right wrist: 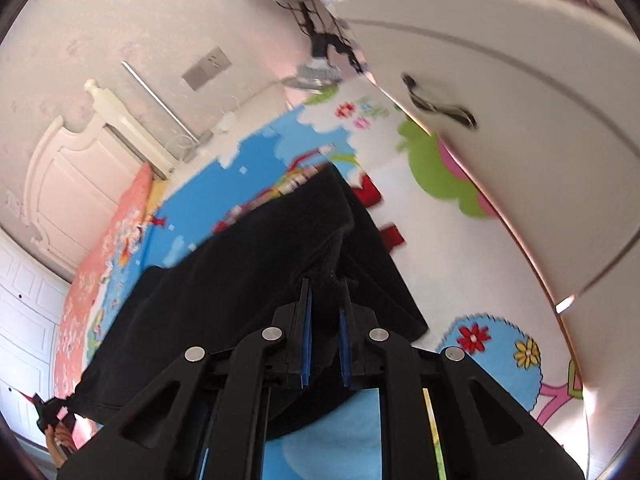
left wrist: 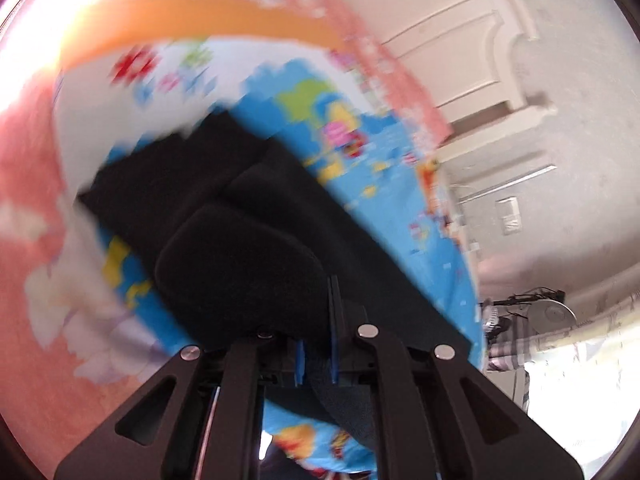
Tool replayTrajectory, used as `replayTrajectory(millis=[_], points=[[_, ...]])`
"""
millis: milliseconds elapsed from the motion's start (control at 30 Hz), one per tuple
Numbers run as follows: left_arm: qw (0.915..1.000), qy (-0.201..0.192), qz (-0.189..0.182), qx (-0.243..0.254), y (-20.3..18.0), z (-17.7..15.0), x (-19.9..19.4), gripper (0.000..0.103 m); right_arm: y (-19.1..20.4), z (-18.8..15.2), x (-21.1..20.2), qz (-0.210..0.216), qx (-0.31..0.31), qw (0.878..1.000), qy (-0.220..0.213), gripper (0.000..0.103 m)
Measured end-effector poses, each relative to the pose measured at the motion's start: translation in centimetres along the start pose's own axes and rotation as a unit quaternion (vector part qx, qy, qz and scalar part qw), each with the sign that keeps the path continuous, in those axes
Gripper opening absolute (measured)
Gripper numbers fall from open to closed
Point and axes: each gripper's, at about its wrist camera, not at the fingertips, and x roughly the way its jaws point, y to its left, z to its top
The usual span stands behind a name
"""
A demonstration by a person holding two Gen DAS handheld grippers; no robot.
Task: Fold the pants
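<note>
Black pants [left wrist: 224, 208] hang and drape over a bright cartoon-print bedsheet [left wrist: 384, 148]. My left gripper [left wrist: 318, 320] is shut on a bunched edge of the pants, lifted off the sheet; the fabric bulges in front of its blue-padded fingers [left wrist: 335, 308]. In the right wrist view my right gripper [right wrist: 325, 304] is shut on another edge of the pants [right wrist: 248, 272], the cloth pinched between its blue pads [right wrist: 306, 320]. The pants stretch away to the lower left, where the other gripper [right wrist: 52, 412] shows small. Both views are motion-blurred.
A pink floral blanket [left wrist: 36, 280] borders the sheet. A white headboard [right wrist: 72, 176] and pale wall [right wrist: 120, 20] stand behind the bed. A white wardrobe door [right wrist: 500, 92] with a dark handle is at the right. A fan [left wrist: 548, 312] stands beyond the bed.
</note>
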Motion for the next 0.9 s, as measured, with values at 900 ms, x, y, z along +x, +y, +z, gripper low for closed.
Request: replayTrajectory(millis=[900], points=[[0.9969,-0.049,-0.008,0.062,-12.3,7.3,-0.4,0.008,6.0,8.1,-2.2,0.003,-0.064,0.995,-0.082,0.013]])
